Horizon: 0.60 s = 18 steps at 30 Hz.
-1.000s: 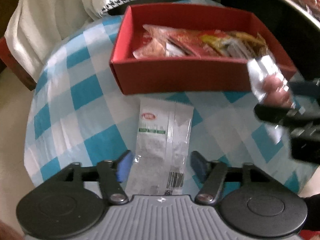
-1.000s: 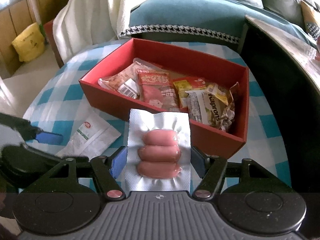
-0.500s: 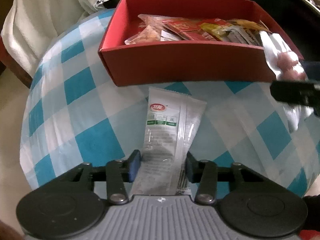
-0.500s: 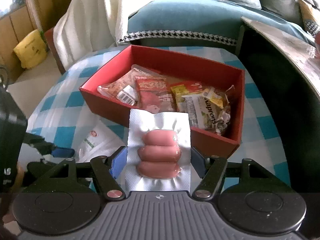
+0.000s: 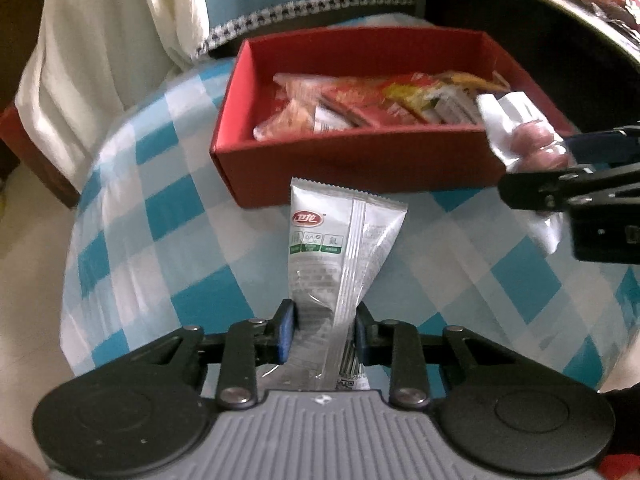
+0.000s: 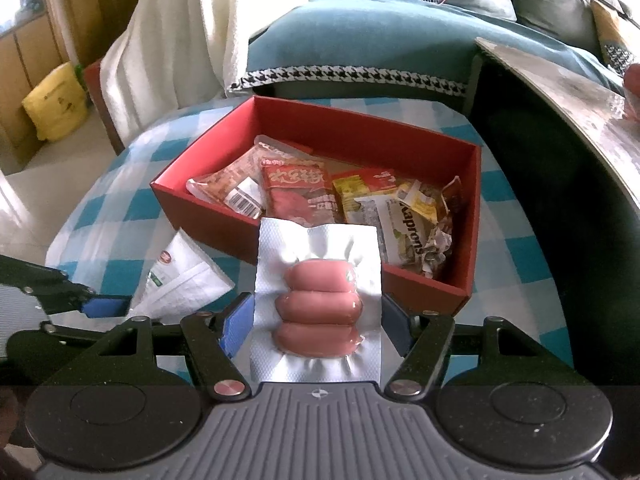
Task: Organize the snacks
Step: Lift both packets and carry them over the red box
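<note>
A red box (image 5: 360, 164) (image 6: 188, 204) with several snack packets stands on the checked tablecloth. My left gripper (image 5: 325, 330) is shut on the near end of a white snack pouch (image 5: 332, 240), whose far end reaches toward the box's front wall. The same pouch (image 6: 180, 280) shows at lower left in the right wrist view. My right gripper (image 6: 318, 320) is shut on a silver sausage pack (image 6: 318, 304) with three pink sausages, held just short of the box's near wall. In the left wrist view that sausage pack (image 5: 516, 136) hangs at the box's right end.
The round table (image 5: 120, 216) with a blue and white checked cloth drops off at left and front. A white cloth (image 6: 176, 44) hangs over a chair behind. A teal sofa (image 6: 360, 44) and a dark table edge (image 6: 560, 92) stand at the back right.
My left gripper's jaws closed onto the white pouch and lifted its near end off the cloth. The right gripper kept the sausage pack nearly still.
</note>
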Available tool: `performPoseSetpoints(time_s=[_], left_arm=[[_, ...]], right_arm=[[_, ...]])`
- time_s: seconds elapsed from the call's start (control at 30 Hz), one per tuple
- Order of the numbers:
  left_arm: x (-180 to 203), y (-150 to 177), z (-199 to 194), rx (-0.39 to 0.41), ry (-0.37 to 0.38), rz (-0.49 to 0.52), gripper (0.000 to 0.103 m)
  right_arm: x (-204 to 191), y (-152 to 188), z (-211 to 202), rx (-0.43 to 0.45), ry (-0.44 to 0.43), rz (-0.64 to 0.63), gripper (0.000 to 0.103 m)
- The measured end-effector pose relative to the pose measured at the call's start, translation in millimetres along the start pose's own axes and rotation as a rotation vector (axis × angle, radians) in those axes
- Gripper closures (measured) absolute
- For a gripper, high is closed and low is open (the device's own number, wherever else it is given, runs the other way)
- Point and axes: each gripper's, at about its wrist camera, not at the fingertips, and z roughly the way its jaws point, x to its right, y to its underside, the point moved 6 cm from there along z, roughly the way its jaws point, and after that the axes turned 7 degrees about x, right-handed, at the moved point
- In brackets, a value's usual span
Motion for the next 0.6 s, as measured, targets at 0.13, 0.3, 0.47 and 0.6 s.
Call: performPoseSetpoints(time_s=[0.13, 0.3, 0.47, 0.6], left_arm=[[4, -6, -9, 0.037, 0.002, 0.018, 0.079], [5, -11, -12, 0.060, 0.001, 0.022, 0.079], [4, -14, -14, 0.071, 0.000, 0.010, 0.079], [4, -18, -16, 0.086, -0.009, 0.006, 0.079]], right_arm=[[4, -1, -1, 0.007, 0.011, 0.007, 0.029], [6, -3, -1, 0.013, 0.019, 0.005, 0.029], [5, -3, 0, 0.014, 0.021, -0.003, 0.029], [5, -4, -1, 0.019, 0.022, -0.002, 0.029]])
